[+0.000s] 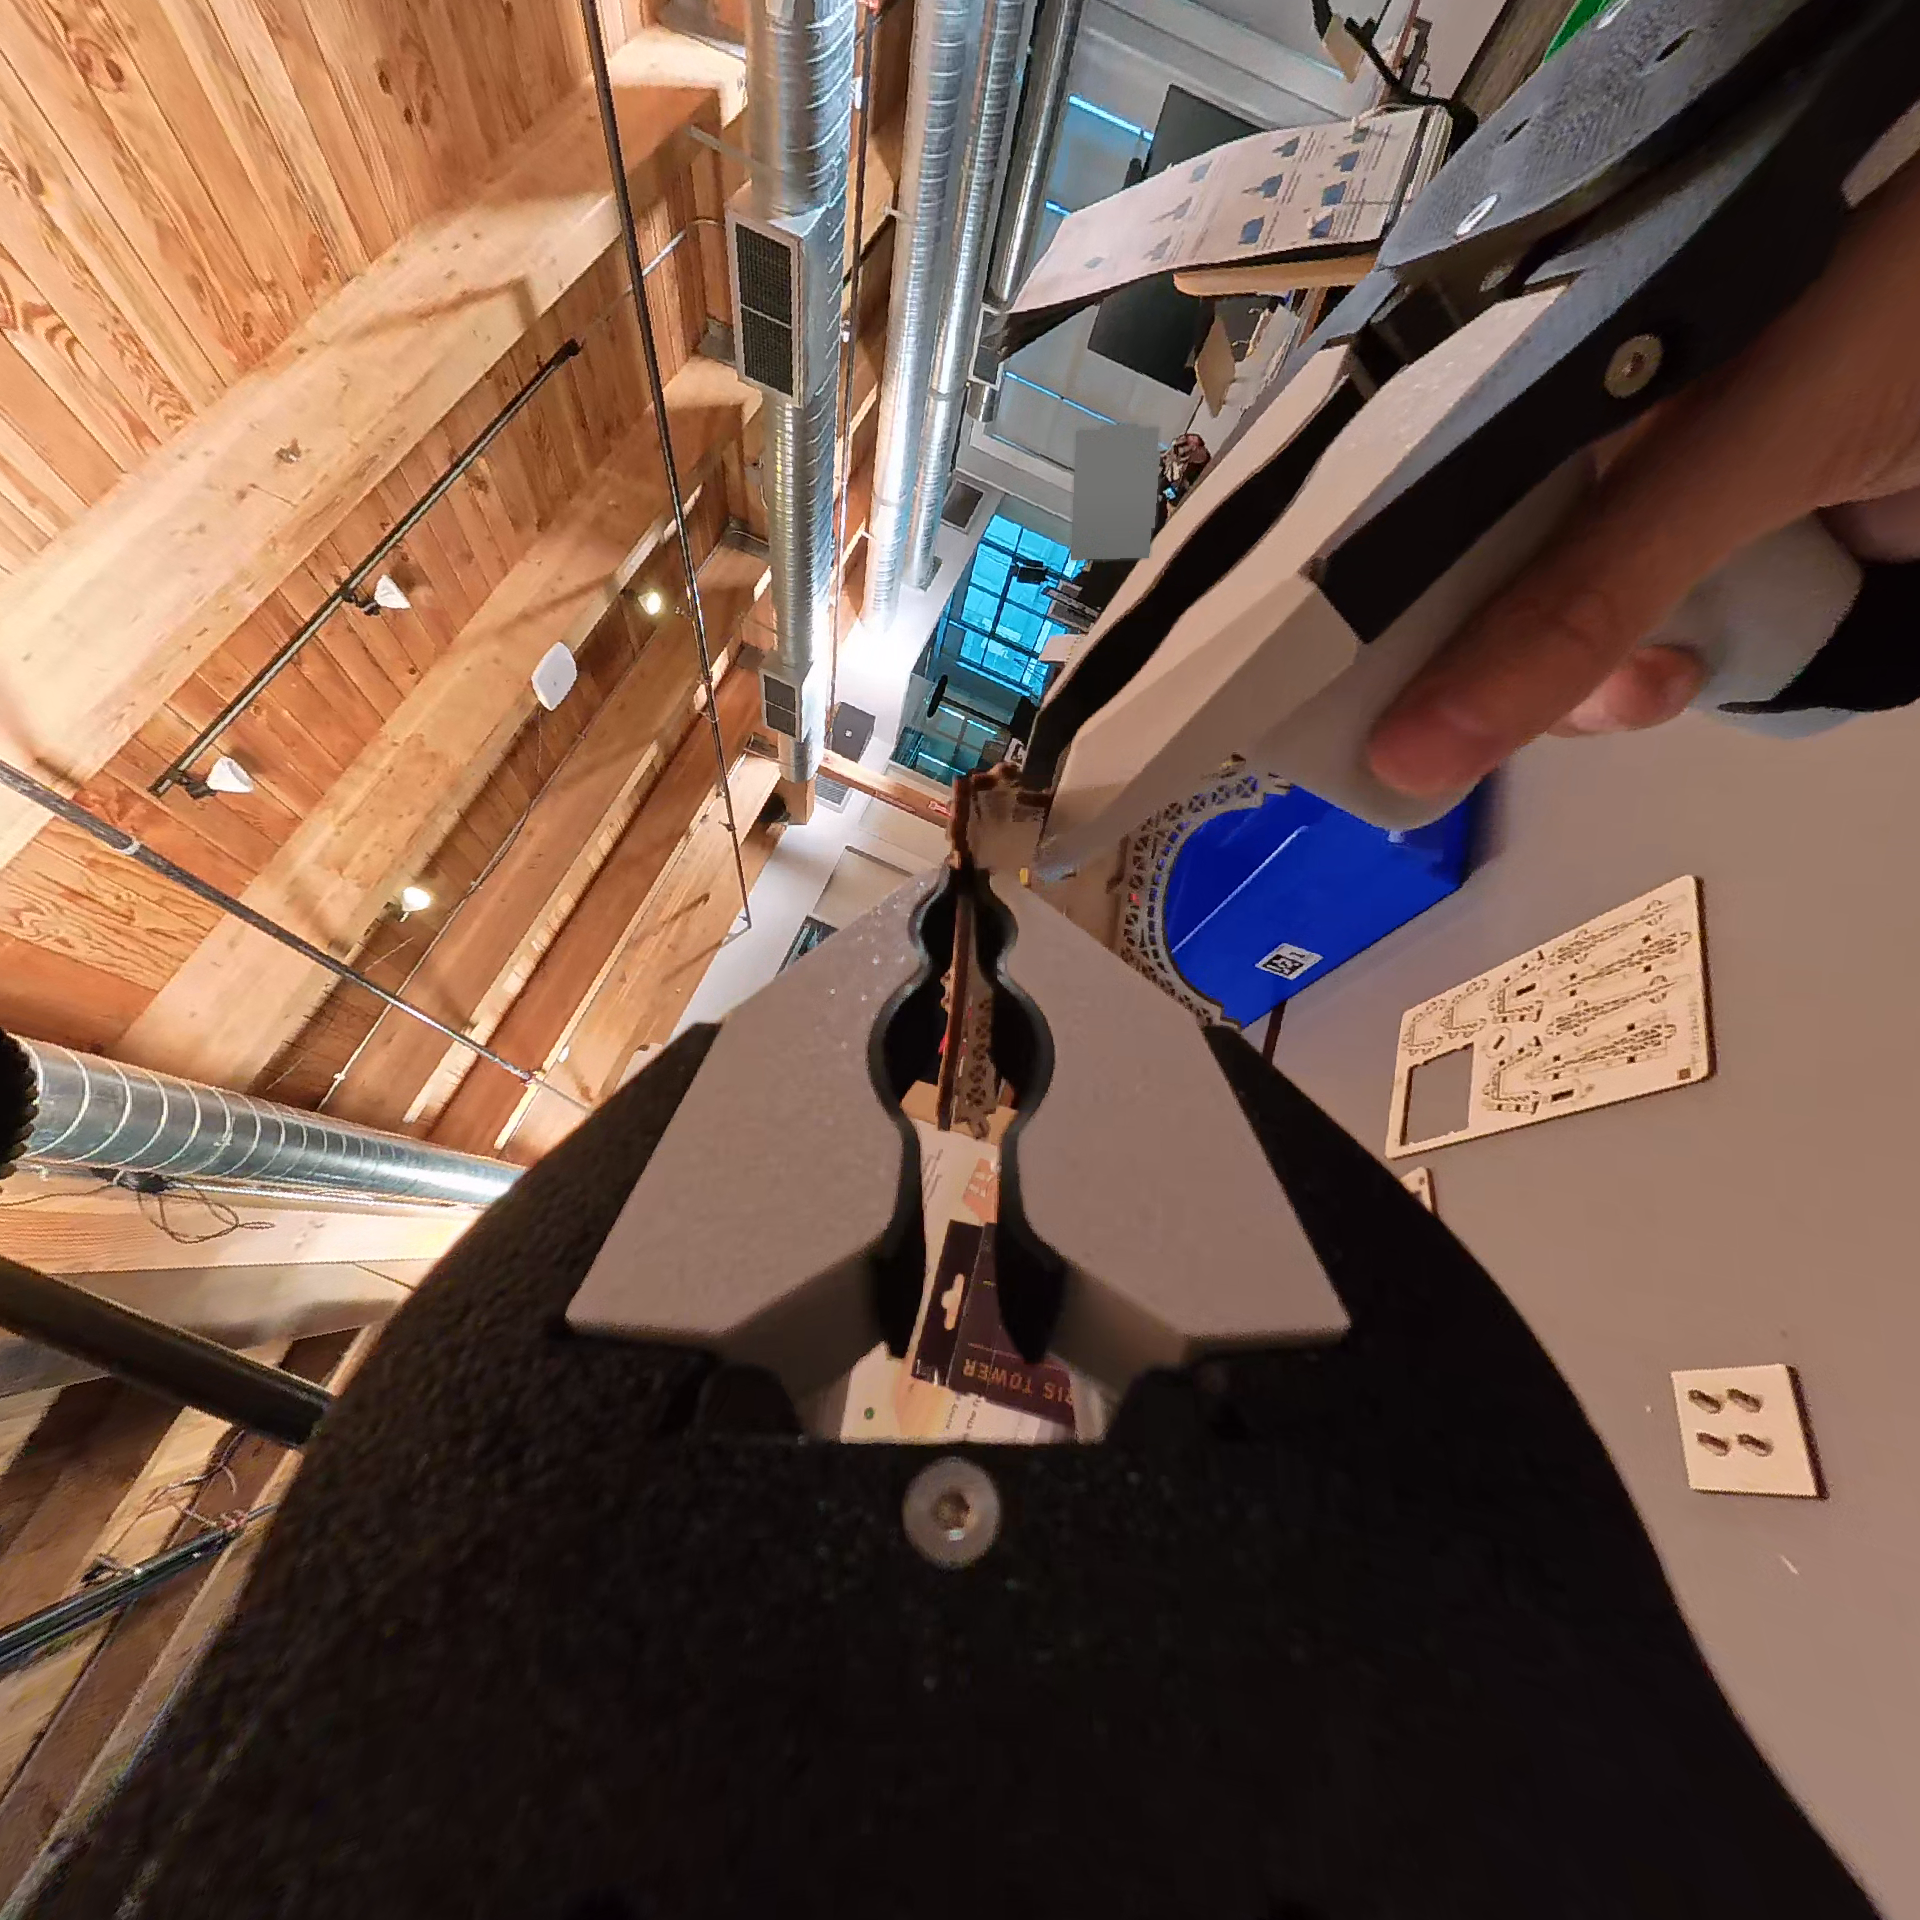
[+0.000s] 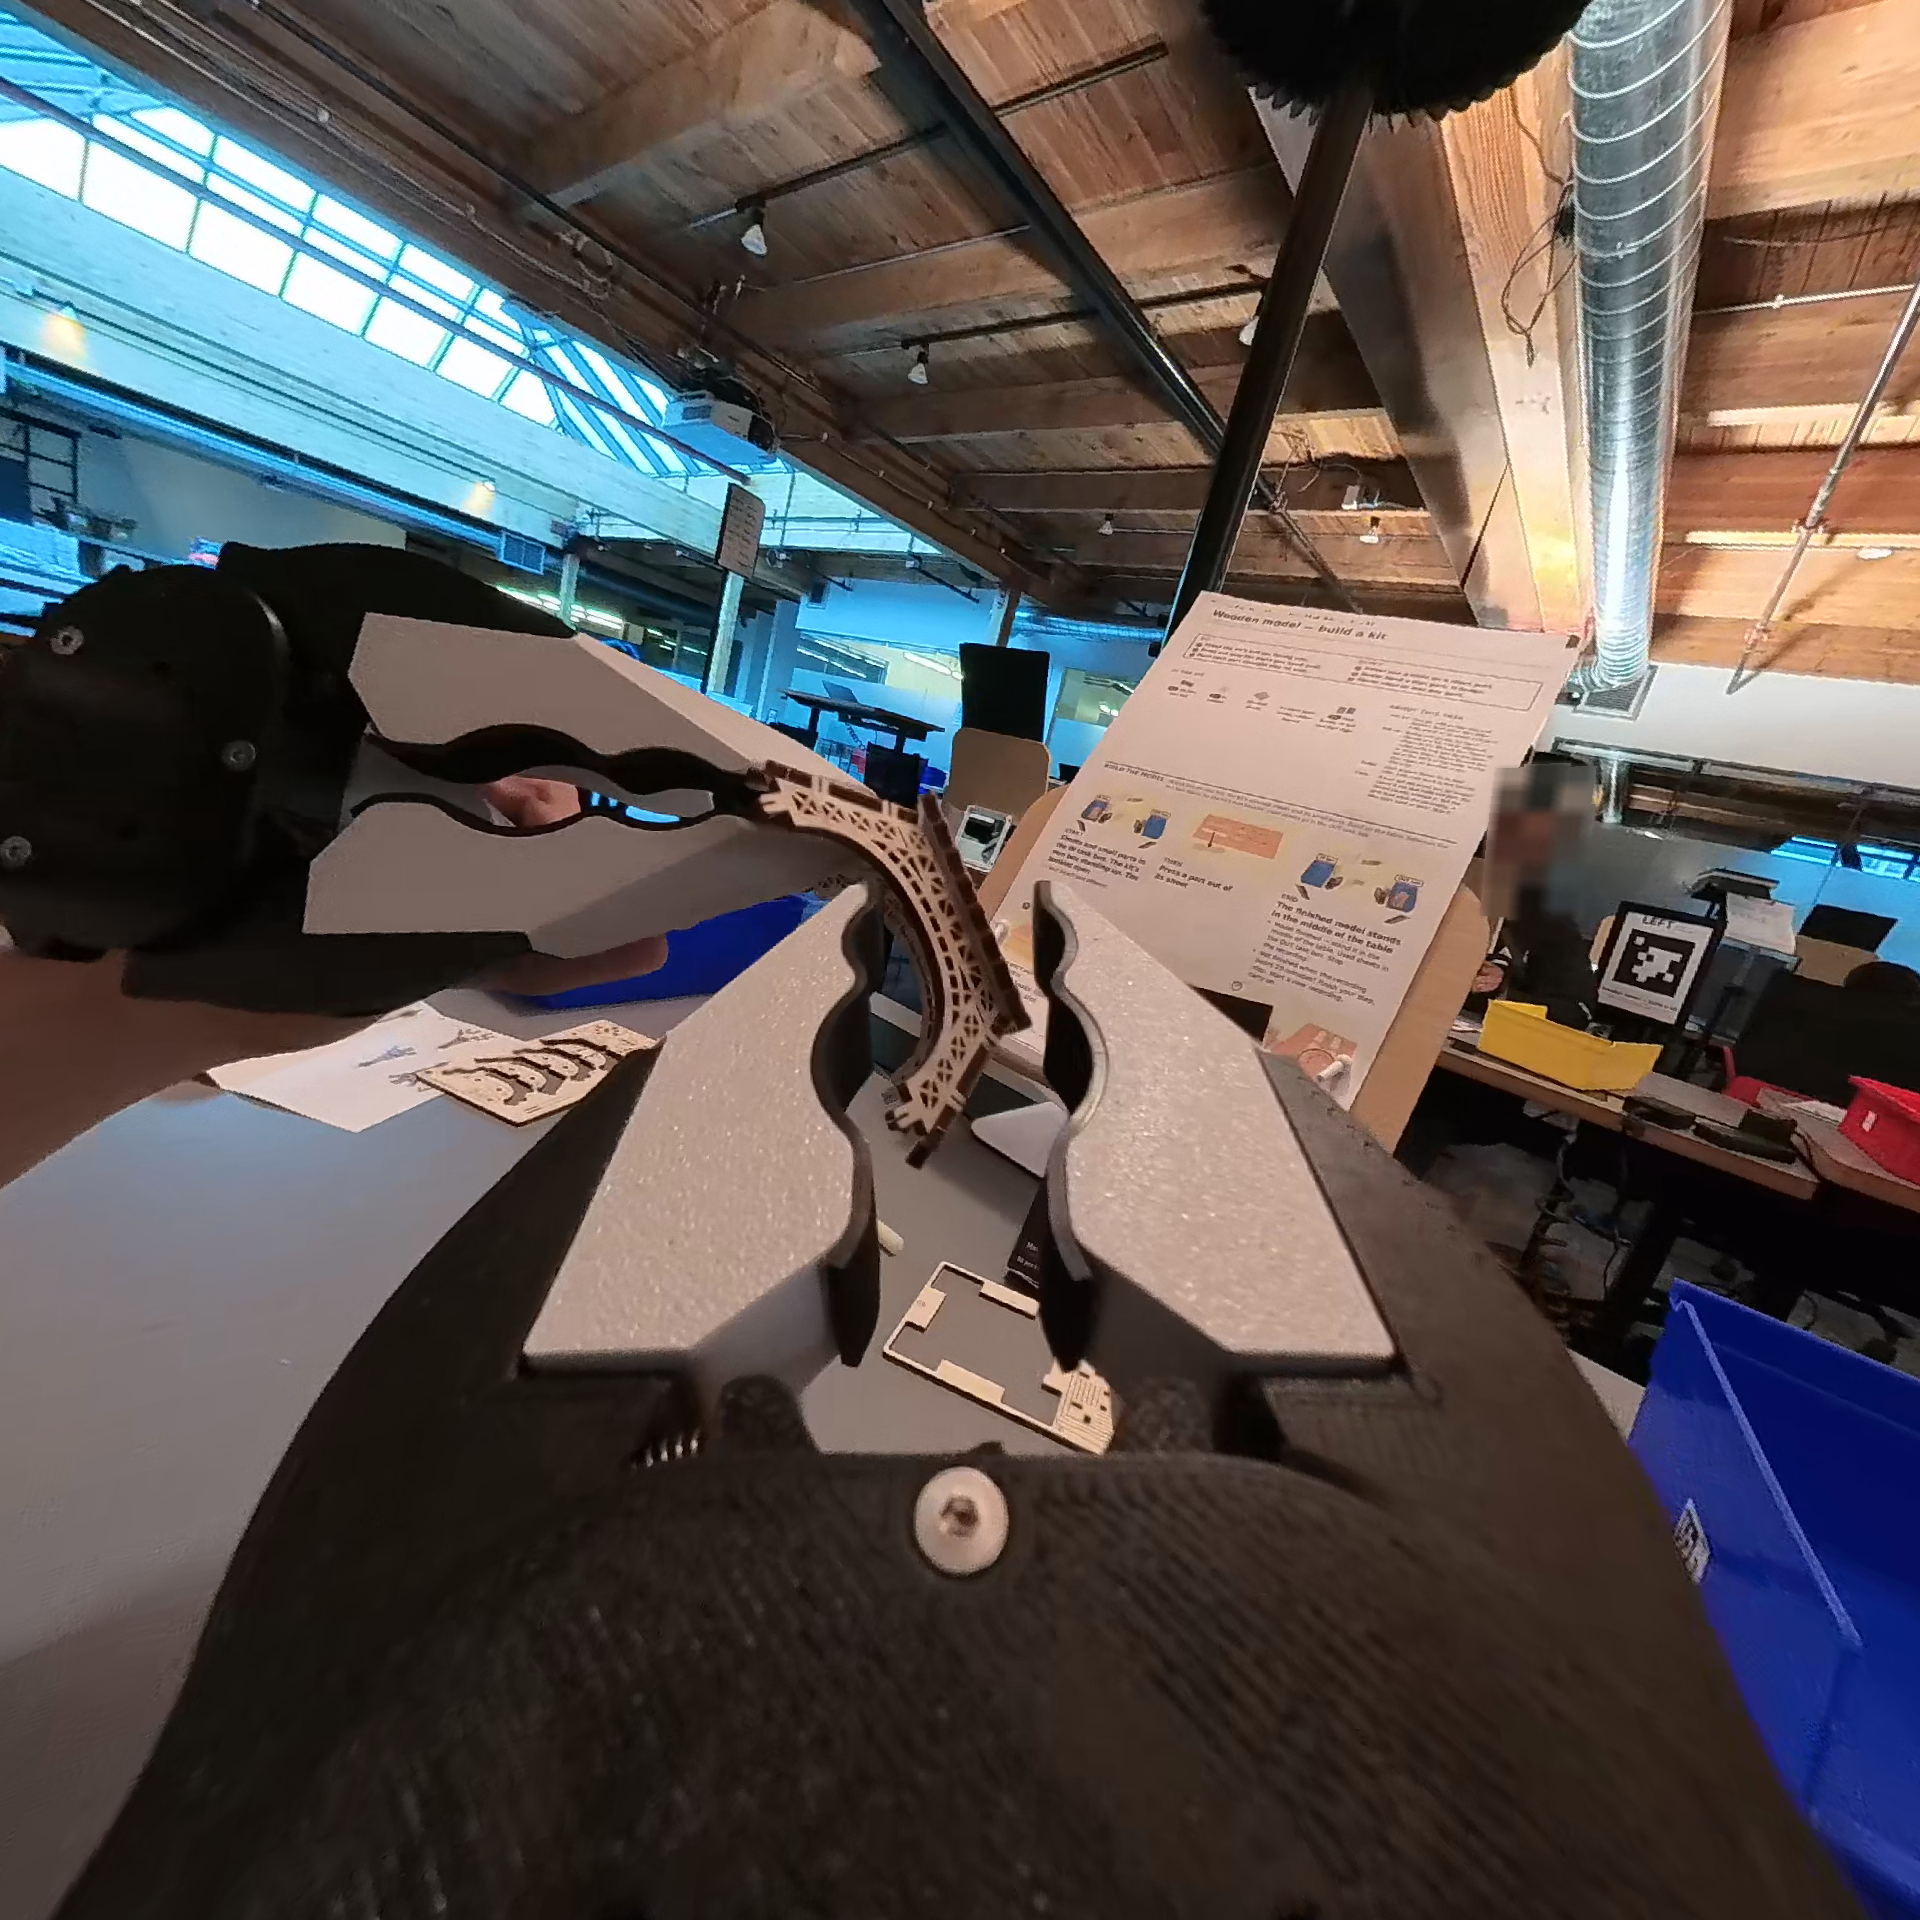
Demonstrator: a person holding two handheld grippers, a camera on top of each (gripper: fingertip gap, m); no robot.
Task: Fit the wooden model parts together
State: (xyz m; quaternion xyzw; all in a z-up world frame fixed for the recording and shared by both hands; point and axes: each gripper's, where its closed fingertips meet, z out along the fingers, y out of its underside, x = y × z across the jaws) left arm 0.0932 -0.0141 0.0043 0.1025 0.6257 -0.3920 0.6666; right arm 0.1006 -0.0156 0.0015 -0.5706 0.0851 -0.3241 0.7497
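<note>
My left gripper is shut on a thin laser-cut wooden lattice part, seen edge-on between its fingers. In the right wrist view the left gripper comes in from the left, holding the curved lattice part by its top end above the table. My right gripper is open and empty, with the curved part hanging between its two fingertips and touching neither. In the left wrist view the right gripper reaches in from the upper right, and its tips meet the part's top.
On the grey table lie a wooden sheet of uncut parts and a small square plate with slots. A lattice arch fronts a blue bin. An emptied frame sheet, an instruction board and another blue bin are near. Less than 4 cm separates the two grippers' tips.
</note>
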